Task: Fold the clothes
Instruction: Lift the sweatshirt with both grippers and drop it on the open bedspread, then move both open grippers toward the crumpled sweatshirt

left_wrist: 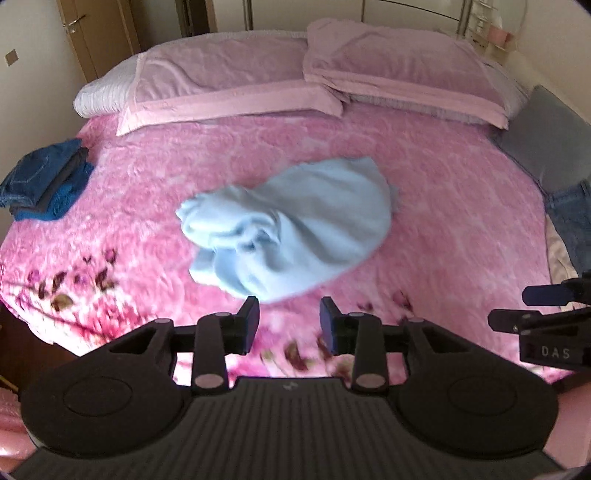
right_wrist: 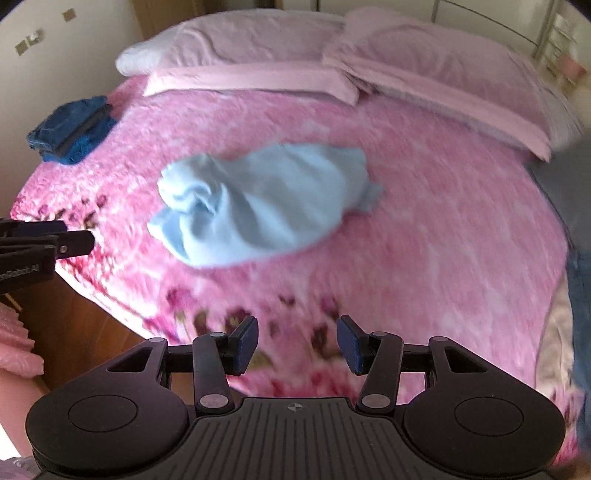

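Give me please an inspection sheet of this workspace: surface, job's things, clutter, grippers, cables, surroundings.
Surface: pink floral bedspread covering the bed.
Job's things: light blue garment crumpled mid-bed, unfolded; folded dark blue stack near the bed's left edge.
Clutter: denim piece and grey cushion at the right edge.
Grippers: left gripper open, empty; right gripper open, empty; both short of the garment.
Cables: nothing seen.
Surroundings: two pink pillows at the head, wooden door behind.
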The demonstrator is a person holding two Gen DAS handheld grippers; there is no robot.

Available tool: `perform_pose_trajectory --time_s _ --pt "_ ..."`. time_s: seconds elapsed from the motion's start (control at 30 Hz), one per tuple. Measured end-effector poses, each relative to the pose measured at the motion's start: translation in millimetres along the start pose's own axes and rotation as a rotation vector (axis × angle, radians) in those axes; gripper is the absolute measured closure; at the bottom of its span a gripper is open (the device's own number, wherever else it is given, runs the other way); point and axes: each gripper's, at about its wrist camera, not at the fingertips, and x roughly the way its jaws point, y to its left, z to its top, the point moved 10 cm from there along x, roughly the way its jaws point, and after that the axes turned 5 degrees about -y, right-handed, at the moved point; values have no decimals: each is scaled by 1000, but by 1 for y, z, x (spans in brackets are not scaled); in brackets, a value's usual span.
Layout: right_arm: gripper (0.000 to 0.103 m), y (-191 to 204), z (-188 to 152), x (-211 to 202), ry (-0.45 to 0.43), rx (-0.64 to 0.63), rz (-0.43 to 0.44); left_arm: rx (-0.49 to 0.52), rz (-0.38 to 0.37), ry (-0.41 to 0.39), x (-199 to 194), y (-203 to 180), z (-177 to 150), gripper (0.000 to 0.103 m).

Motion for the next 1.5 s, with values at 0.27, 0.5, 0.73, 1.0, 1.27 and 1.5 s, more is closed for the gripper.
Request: perform_pose_trajectory --time_s 0.27,0.5,0.73,1.0,1.27,1.5 --pt "52 13 -62 -34 12 14 15 26 5 -4 -48 -18 -50 68" --pt "52 25 -75 -55 -22 -2 25 4 23 -38 -75 -10 -65 65" --pt "52 36 -64 -59 -60 -11 19 -4 22 -68 -76 6 -54 65" --pt "52 32 -33 -39 -76 56 -30 -1 -34 -93 -39 40 -18 64" --pt "52 30 33 20 -87 269 -83 45 -110 -101 36 125 58 64" --pt "52 80 75 87 -5 347 -110 96 -181 -24 101 207 93 64"
